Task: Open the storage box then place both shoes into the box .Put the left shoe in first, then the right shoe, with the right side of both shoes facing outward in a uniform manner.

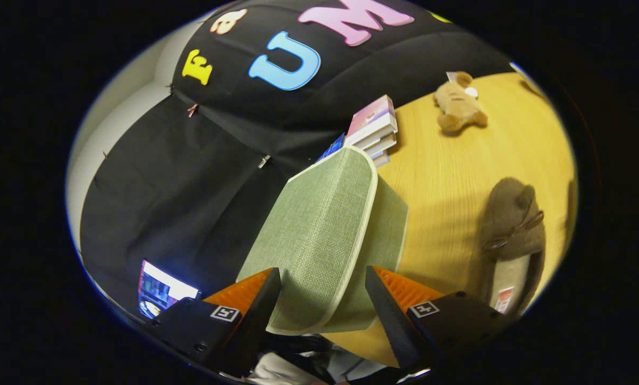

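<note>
— Where's the box?
— The green storage box sits between the gripper fingers, which are spread wide, its trimmed lid edge running away from them.
— And the shoes?
— One brown shoe lies right, on the wooden table.

Green fabric storage box between the fingers; brown shoe beside it.

Box: near end runs down between the fingers; contact with either pad not clear. Inside hidden by lid. Shoe: heel cut off. Screen partly cut off. Books: lower ones hidden behind box. Toy too small for detail.
</note>
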A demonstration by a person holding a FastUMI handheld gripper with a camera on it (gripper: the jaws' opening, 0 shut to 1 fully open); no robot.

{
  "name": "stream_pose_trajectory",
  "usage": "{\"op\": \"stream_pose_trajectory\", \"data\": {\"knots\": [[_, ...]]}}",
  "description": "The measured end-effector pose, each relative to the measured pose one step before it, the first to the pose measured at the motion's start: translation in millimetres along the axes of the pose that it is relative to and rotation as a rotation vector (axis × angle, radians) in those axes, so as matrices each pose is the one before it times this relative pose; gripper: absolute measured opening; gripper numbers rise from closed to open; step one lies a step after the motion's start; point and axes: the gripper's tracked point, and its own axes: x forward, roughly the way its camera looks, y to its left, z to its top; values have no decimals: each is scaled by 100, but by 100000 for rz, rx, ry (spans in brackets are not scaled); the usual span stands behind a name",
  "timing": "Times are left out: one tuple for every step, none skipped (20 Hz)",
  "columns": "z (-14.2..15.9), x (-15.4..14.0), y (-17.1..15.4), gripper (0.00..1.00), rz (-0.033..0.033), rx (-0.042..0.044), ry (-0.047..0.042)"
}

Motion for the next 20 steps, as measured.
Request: {"op": "stream_pose_trajectory", "data": {"knots": [[-155,176,-17,99,2614,4813,1325],[-290,213,78,98,2575,5035,1456],[-230,174,95,98,2379,4302,1692],[-333,191,77,98,2141,3645,1789],[-366,282,122,98,1737,3717,1396],[-350,264,238,98,2301,4280,1144],[-150,70,450,97,2214,5201,625],[165,-91,67,97,1028,3624,-730],[35,-150,200,97,1505,2707,-423],[96,-305,442,97,1550,2167,-611],[133,-358,352,96,954,1907,-815],[159,-372,371,96,299,1423,-757],[32,-311,321,96,377,341,-389],[133,-382,235,96,345,39,-112],[-18,-470,328,96,704,498,133],[-20,-321,392,96,1137,979,303],[51,-394,759,96,2001,1625,81],[46,-194,635,96,1731,1271,-101],[-44,-256,649,95,1613,838,103],[-71,-33,499,96,1055,53,147]]}}
